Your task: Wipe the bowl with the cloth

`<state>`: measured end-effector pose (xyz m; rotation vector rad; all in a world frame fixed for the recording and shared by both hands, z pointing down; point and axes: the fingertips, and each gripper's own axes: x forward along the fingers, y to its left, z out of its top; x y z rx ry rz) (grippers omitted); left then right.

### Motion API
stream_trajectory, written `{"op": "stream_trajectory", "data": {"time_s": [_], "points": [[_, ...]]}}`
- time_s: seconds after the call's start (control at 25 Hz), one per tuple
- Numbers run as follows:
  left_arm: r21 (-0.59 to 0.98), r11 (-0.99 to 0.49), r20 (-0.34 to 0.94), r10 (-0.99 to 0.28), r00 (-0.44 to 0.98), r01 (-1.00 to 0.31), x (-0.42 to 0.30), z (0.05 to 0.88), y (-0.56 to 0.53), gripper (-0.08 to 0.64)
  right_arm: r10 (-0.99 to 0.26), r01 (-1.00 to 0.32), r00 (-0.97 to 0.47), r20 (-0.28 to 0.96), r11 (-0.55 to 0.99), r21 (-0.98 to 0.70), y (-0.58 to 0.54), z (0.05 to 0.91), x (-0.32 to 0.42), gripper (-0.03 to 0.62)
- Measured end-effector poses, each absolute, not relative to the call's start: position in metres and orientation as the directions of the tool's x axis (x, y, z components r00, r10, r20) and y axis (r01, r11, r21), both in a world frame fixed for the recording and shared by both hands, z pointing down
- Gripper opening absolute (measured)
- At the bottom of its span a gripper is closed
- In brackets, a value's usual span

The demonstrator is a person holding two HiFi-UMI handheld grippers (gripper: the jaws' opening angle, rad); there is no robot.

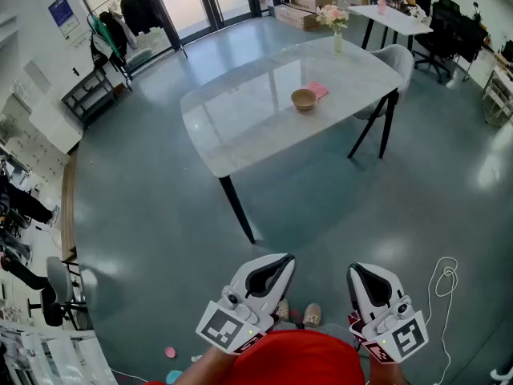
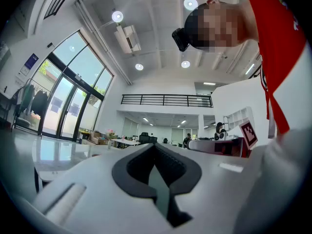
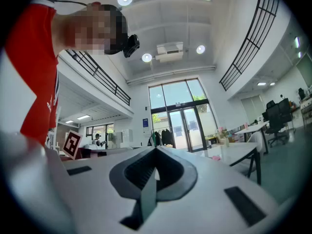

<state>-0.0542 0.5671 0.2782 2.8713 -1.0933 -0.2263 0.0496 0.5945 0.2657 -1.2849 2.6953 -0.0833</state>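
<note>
Bowl point(image 1: 304, 99) lies far ahead of both jaws.

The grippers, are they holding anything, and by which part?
Nothing is held. The left gripper and right gripper are both shut and empty; the bowl and cloth lie untouched on the table.

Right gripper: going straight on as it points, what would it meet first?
Nothing near: the right gripper points left of the table; far off, probably the clothes rack by the glass doors.

You're in an open-plan office: black office chairs point(image 1: 447, 29) at the far-right bench point(image 1: 399, 22), glass entrance doors point(image 1: 200, 0) far left, mezzanine railing point(image 2: 165, 100) overhead.
</note>
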Motion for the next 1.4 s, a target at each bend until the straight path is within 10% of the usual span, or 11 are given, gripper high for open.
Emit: {"op": "stream_trajectory", "data": {"time_s": [1.4], "points": [[0.049,-0.688,-0.098,-0.725,0.682,-0.725,-0.014,0.277,0.552,0.006,-0.75,-0.745,-0.644,-0.15,0.659,-0.099,0.576,0.264,0.118,0.002]]}}
